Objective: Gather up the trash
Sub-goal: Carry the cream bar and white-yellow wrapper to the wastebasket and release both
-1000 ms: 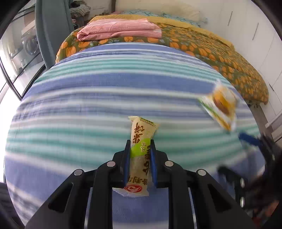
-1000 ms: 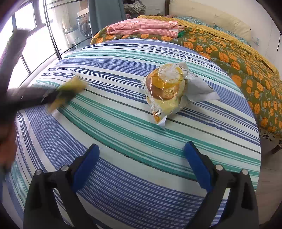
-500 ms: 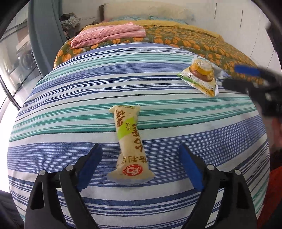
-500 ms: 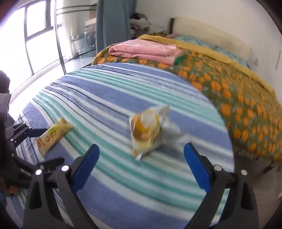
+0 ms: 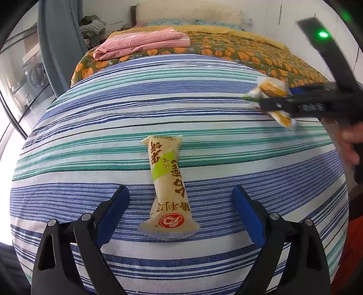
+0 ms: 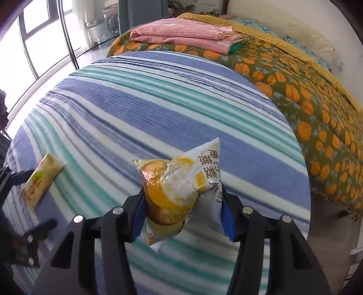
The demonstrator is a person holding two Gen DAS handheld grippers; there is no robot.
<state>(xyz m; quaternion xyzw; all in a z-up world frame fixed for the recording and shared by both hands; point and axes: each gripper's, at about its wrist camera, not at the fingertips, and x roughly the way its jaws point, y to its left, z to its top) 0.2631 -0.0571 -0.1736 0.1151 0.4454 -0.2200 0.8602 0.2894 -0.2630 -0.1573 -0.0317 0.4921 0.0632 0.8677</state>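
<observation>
My right gripper [image 6: 181, 205] has its blue pads [image 6: 138, 217] pressed against both sides of the orange pack [image 6: 179, 188], a crinkled clear-and-white wrapper with an orange picture on it, so I read it as clamped on that pack; whether the pack is off the sheet or just resting on it I cannot tell. From the left wrist view the same gripper [image 5: 292, 99] shows at the right edge, side-on and blurred, with the pack [image 5: 270, 89] caught in its tip and the hand [image 5: 349, 145] below it. My left gripper [image 5: 180, 213] is spread wide, both blue pads [image 5: 113, 211] well apart from the bar [image 5: 168, 186], which lies flat between them, lengthwise along my line of sight, its red round logo at the near end and touching neither finger. That bar is a tan wrapper with a green band and brown lettering; in the right wrist view it [image 6: 40, 179] sits far to the left, near the dark blurred shape of the left gripper. Both pieces lie on the striped sheet [image 5: 90, 136], blue, teal and white. Beyond the sheet is an orange-flowered quilt [image 6: 306, 95], with a folded pink cloth [image 6: 181, 34] on it, then a pillow [image 5: 188, 15] by the wall. A window [image 6: 34, 34] runs along the left side.
</observation>
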